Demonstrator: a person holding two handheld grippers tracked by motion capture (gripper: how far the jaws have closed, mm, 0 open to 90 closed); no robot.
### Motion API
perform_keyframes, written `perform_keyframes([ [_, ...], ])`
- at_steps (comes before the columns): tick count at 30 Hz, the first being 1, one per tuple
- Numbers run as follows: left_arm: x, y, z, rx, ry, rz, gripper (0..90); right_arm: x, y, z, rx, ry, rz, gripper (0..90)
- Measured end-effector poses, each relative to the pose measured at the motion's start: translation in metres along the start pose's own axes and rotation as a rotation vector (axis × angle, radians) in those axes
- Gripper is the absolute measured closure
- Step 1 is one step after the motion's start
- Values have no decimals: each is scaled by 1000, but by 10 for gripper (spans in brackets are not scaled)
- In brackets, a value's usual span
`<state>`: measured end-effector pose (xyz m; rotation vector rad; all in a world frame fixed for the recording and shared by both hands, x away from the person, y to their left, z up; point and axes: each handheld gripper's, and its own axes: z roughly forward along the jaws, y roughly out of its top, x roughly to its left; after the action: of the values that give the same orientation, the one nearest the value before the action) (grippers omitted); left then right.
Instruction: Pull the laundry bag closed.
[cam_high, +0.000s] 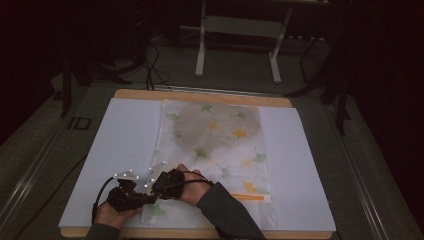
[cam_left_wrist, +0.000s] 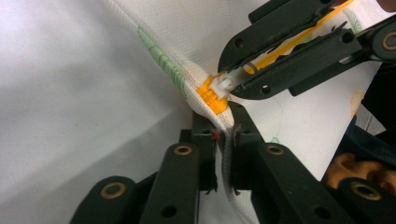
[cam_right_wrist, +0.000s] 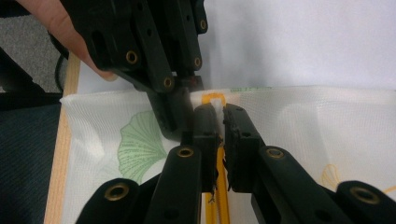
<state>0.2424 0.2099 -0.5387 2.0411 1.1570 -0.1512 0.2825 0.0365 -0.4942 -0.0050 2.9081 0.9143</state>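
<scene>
Zippered fabric pouch (cam_high: 215, 150), white mesh with ginkgo-leaf print, lies flat on a white sheet (cam_high: 120, 145) covering a wooden table (cam_high: 200, 95), near edge toward the person. Left gripper (cam_left_wrist: 223, 122) has its jaws nearly together, pinching the pouch's corner seam right below the orange zipper end stop (cam_left_wrist: 212, 95); fabric is bunched and lifted there. Right gripper (cam_right_wrist: 219, 116) is also closed down tight, its pads clamped on the white zipper pull (cam_left_wrist: 225, 85) at the very end of the orange zipper (cam_high: 248, 198). In the high view both grippers sit touching each other at the pouch's near-left corner, left (cam_high: 131, 192) and right (cam_high: 167, 182). Judgement: grasp phase is done on both sides, one hand anchoring the fabric, other on the pull. Slider sits at the end stop, so the actual zipper travel along the near edge looks not yet started; whole length of the run remains. Cannot tell from these frames whether the zipper is currently shut or open along its length.
</scene>
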Motion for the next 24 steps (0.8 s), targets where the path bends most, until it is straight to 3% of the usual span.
perform_keyframes([
  [16, -1, 0, 0, -3, 1, -4, 877, -2, -10, 4, -2, 11, 12, 849],
  [24, -1, -1, -1, -12, -1, -4, 879, -2, -15, 11, 27, 12, 12, 851],
])
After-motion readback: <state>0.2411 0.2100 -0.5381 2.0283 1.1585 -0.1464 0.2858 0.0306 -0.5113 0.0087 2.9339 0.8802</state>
